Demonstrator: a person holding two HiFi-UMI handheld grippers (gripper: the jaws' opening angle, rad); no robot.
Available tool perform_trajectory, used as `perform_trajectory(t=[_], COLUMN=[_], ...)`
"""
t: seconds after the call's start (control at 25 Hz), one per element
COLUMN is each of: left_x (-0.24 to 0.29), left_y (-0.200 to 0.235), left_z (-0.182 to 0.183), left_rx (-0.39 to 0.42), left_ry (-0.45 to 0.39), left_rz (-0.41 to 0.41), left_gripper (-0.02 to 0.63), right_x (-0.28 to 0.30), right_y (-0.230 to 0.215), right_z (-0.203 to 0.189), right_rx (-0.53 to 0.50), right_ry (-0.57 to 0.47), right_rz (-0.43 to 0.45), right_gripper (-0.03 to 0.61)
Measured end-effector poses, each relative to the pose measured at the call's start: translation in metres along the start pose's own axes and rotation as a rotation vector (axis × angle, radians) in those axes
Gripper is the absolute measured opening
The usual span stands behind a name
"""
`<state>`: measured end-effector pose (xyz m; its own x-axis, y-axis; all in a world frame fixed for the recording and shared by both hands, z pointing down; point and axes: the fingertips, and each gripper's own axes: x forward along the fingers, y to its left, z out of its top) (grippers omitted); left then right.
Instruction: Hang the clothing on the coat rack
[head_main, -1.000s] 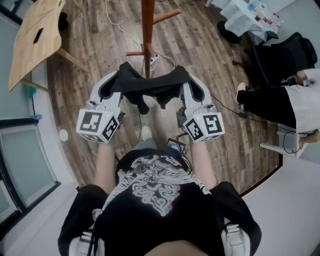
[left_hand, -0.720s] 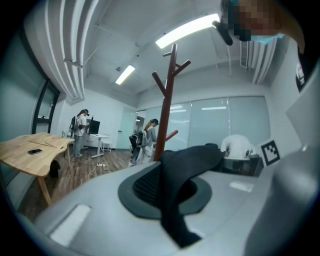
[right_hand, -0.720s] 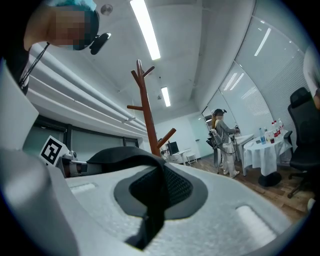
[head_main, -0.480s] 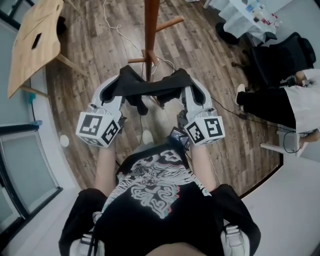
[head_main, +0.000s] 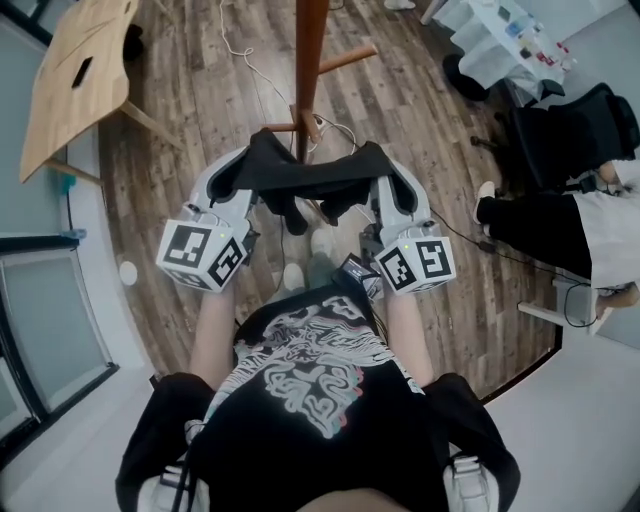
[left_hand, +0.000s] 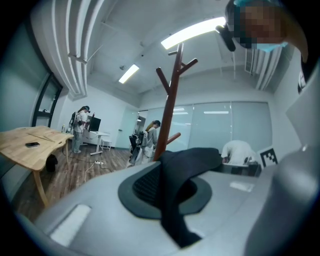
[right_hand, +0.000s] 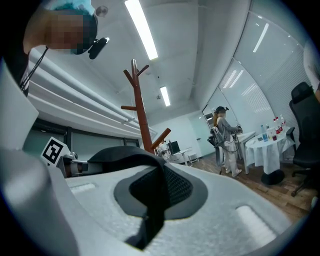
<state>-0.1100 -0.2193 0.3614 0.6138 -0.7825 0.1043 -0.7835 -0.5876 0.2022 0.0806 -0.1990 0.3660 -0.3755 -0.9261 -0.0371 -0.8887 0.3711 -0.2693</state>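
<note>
**Head view, looking steeply down.** A dark garment (head_main: 312, 182) is held taut between the two grippers, in front of the person and close to the coat rack (head_main: 308, 70), whose post stands at 12 o'clock. The left gripper (head_main: 238, 170) is clenched on the garment's 9 o'clock end, and the right gripper (head_main: 386, 168) is clamped on its 3 o'clock end. Each gripper view shows a fold of cloth pinched between closed jaws. The fabric looks soft, light and limp, with loose parts dangling at mid-span. It should drape easily over a peg (head_main: 350, 57) but could slide off if hung off-centre. The stretched span between the grips is probably the part to hook.
</note>
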Motion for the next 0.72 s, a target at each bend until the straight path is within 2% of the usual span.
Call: perform_trajectory(t=[0.72], left_x=[0.021], left_y=[0.028], left_z=[0.014], left_rx=[-0.032], left_ry=[-0.028], left_rz=[0.079], left_gripper=[0.009], right_x=[0.046], right_y=[-0.011], right_z=[0.013], right_rx=[-0.006], right_ry=[0.011], right_rz=[0.078], right_gripper=[0.012])
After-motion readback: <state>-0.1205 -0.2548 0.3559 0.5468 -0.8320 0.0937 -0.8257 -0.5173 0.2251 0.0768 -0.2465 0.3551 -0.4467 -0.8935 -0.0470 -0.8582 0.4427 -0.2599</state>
